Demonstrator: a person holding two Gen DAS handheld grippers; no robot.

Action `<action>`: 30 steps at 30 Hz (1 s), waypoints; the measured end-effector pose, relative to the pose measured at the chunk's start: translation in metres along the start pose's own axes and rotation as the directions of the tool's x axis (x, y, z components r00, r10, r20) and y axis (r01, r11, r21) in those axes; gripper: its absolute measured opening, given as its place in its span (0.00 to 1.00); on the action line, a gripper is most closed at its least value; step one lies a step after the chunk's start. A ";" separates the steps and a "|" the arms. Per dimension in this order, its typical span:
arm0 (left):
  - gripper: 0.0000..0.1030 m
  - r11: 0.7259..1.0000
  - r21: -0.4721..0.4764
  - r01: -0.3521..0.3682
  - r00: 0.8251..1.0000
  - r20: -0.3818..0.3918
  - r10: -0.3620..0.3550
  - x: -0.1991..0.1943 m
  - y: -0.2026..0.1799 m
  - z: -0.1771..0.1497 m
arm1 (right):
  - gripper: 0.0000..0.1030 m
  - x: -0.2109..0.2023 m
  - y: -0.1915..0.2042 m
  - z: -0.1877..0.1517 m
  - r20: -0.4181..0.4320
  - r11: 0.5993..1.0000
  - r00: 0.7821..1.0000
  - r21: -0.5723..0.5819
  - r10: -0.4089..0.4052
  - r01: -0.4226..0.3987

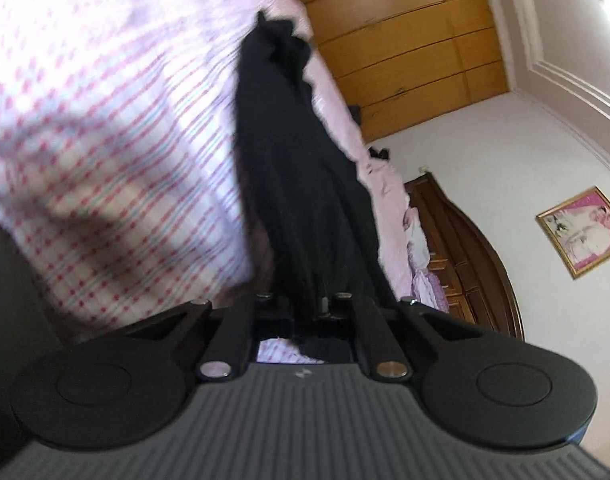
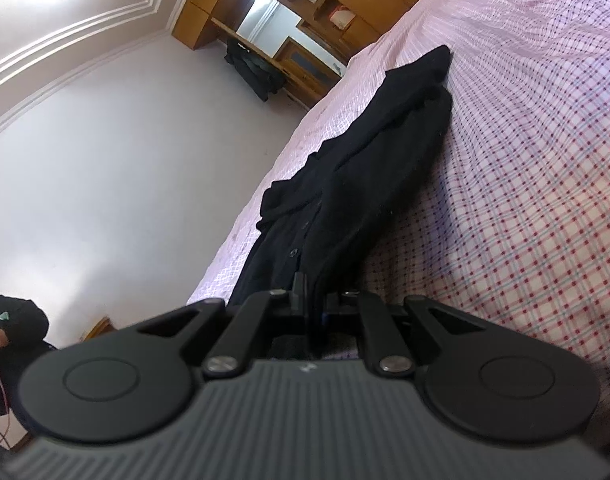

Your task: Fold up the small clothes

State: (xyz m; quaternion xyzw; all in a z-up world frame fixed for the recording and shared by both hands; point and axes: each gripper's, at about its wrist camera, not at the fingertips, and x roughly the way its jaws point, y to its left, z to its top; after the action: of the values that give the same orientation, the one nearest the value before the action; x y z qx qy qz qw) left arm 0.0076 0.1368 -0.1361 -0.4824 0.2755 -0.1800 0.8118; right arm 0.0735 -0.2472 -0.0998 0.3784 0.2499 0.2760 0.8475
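On the bed, seen from the left wrist camera, we note a black garment (image 1: 297,168) stretched away from the left gripper (image 1: 319,304) across the pink checked bedsheet (image 1: 117,152). The jaws are drawn together with dark cloth bunched between them, so we record the left gripper as clamped on the near edge of the garment. The far end of the cloth is crumpled and uneven near the bed's edge, and the picture is blurred, so we cannot tell how many layers lie there. A wooden wardrobe (image 1: 405,52), a dark headboard (image 1: 465,248) and a framed photo (image 1: 581,230) on the wall sit beyond the bed. From the right wrist camera, we see the same black garment (image 2: 369,160) running from the right gripper (image 2: 309,300) up the pink checked bedsheet (image 2: 525,160), close to the edge of the bed. Here too the jaws are nearly together and pinch a fold of dark cloth, so we log this gripper as gripping the garment. One layer appears laid over another lengthwise, with small buttons showing on the lower layer, and a loose lump, possibly a sleeve or collar, sticks out on the left side. A wooden desk unit (image 2: 289,52) stands against the far wall. Our judgement: folding is under way but early. A first lengthwise fold seems in hand, while the stray lump, the crumpled far end and the crosswise folds are left to do.
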 end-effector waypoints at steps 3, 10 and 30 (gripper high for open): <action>0.06 0.999 0.034 0.000 0.999 0.034 -0.001 -0.012 -0.009 -0.001 | 0.08 -0.003 -0.002 0.001 0.009 1.000 1.000 0.001 0.007 -0.007; 0.06 0.999 0.027 0.027 0.996 0.087 -0.029 -0.033 -0.016 0.006 | 0.08 -0.009 0.007 0.006 0.038 0.999 0.999 -0.022 0.032 -0.032; 0.06 0.972 0.140 0.189 0.968 0.140 -0.208 0.000 -0.106 0.095 | 0.08 0.037 0.044 0.106 0.098 0.988 0.988 -0.109 0.120 -0.109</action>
State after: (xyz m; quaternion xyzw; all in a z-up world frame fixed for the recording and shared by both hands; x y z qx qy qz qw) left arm 0.0644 0.1520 -0.0063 -0.4680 0.1506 -0.2398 0.8371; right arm 0.1550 -0.2518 -0.0106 0.3616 0.1683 0.3166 0.8606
